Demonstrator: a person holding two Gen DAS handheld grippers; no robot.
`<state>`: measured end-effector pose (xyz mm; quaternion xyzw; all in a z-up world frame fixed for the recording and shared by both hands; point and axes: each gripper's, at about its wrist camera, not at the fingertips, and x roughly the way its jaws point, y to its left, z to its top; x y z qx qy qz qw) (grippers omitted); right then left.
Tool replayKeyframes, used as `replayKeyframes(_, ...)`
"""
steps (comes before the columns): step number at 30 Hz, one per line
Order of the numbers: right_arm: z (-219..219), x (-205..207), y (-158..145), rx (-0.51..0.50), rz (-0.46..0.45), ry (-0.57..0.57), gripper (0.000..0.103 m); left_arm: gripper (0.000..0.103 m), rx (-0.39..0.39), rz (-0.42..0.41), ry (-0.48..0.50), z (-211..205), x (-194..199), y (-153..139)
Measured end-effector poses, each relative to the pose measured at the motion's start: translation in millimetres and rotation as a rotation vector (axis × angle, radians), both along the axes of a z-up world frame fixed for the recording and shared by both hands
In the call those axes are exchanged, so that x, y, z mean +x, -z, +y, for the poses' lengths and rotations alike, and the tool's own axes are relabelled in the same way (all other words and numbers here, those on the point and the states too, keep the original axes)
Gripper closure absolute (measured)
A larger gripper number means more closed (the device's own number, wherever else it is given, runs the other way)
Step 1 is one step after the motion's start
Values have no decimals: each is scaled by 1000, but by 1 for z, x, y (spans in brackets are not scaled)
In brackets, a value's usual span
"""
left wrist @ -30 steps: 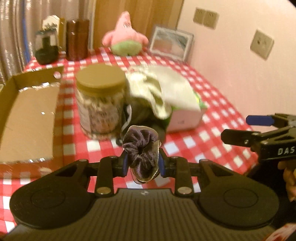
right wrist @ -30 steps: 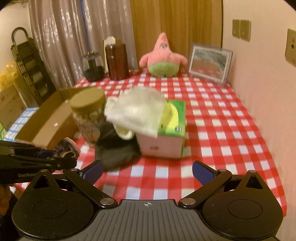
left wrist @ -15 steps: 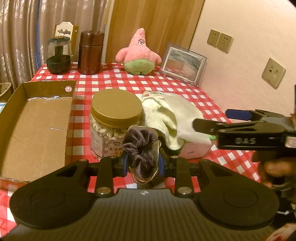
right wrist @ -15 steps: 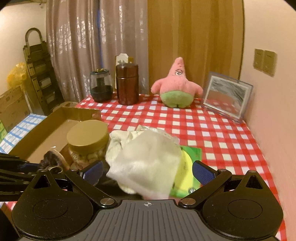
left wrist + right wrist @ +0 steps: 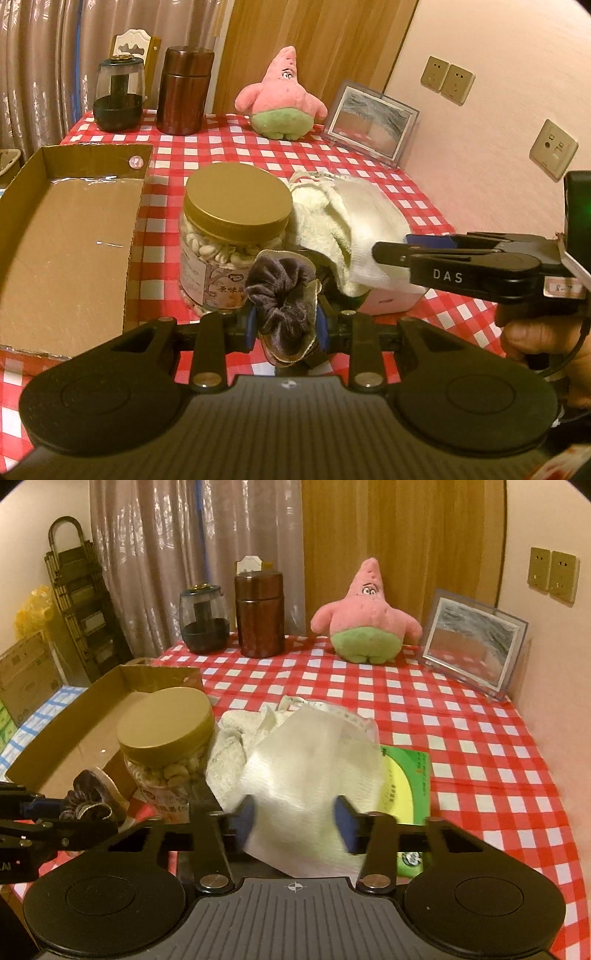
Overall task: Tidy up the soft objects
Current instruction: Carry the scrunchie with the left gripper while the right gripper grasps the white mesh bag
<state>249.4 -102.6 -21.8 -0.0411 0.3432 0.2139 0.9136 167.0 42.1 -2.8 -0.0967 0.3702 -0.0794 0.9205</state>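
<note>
The right gripper (image 5: 294, 818) has just been closing on the white cloth (image 5: 314, 753) lying between its jaws; bunching plenty of fabric helps. The left gripper (image 5: 285, 325) is clamping the dark scrunchie (image 5: 281, 295).

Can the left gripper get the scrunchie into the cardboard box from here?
Probably yes. The left gripper is shut on the scrunchie, and the cardboard box lies open-topped just to its left with nothing between them. The jar stands ahead, off that path.
</note>
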Motion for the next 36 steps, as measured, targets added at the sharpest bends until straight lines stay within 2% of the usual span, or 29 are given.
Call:
replayKeyframes(1, -1, -1, 0, -3, 2, 3, 75, 76, 0, -1, 0, -1, -1, -1)
replayKeyframes(3, -5, -4, -2, -3, 0, 11, 93, 76, 0, -6, 1, -1, -3, -3)
replayKeyframes(5, -9, -8, -5, -6, -6, 18, 102, 76, 1, -12, 3, -2, -5, -7)
replayKeyframes(11, -19, -19, -9, -4, -34, 34, 101, 76, 6, -23, 11, -7, -11, -13)
replayKeyframes(13, -19, -19, -9, -8, -40, 39, 94, 76, 5, -22, 11, -8, -12, -13)
replayKeyframes(14, -19, -20, -8, -11, -45, 42, 69, 76, 5, -20, 11, -8, -11, -13)
replayKeyframes(15, -19, -20, -8, -8, -54, 43, 30, 76, 3, -18, 11, -7, -11, -12)
replayKeyframes(16, -19, -21, -7, 4, -69, 42, 20, 76, 1, -16, 12, -7, -10, -11)
replayKeyframes(23, -6, -1, 5, -20, -41, 17, 18, 76, -16, 4, 14, -7, -4, -3)
replayKeyframes(25, -4, 4, 10, -17, -16, 8, 22, 76, -21, 10, 14, -6, -3, -1)
replayKeyframes(27, -4, 5, 12, -18, 1, 2, 55, 76, -24, 13, 12, -5, -2, 1)
replayKeyframes(29, -6, 0, 12, -22, -6, 8, 68, 76, -24, 13, 8, -4, -3, 1)
replayKeyframes(32, -8, -7, 10, -22, -5, 6, 94, 76, -26, 14, 3, -4, -5, 1)
replayKeyframes(33, -8, -10, 9, -21, -9, 4, 100, 76, -26, 14, 3, -4, -6, 0)
replayKeyframes(36, -11, -20, 3, -17, -28, 12, 101, 76, -28, 10, 5, -5, -9, -3)
